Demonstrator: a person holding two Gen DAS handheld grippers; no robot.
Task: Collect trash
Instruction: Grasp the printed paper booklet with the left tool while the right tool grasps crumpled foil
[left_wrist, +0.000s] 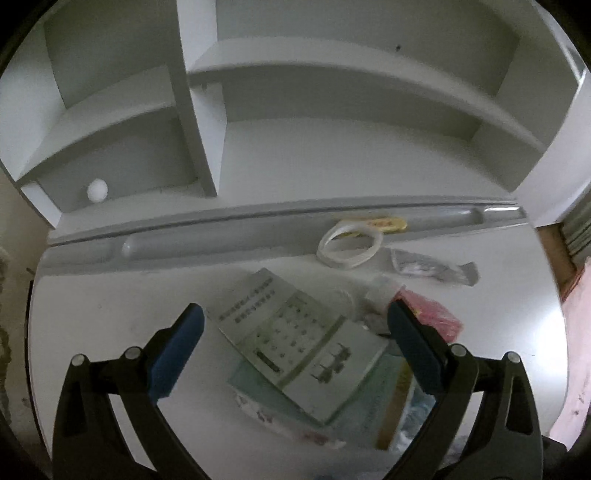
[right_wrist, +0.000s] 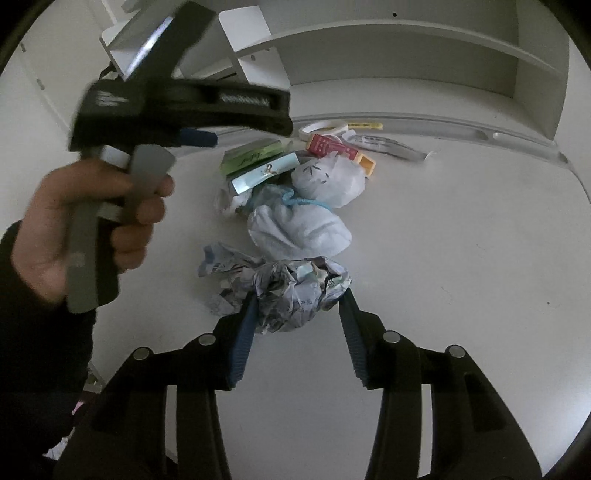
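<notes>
Crumpled paper (right_wrist: 291, 291) sat loosely between the right gripper (right_wrist: 299, 306)'s half-open pads, so it might have slipped out, while the left gripper (left_wrist: 295, 332) gaped wide above that paper's neighbouring booklet (left_wrist: 303, 343).

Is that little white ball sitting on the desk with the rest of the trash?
No, the white ball sits alone inside the shelf's lower left compartment.

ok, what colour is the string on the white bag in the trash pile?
Light blue; the string shows best in the right wrist view, lying across the white bag.
</notes>
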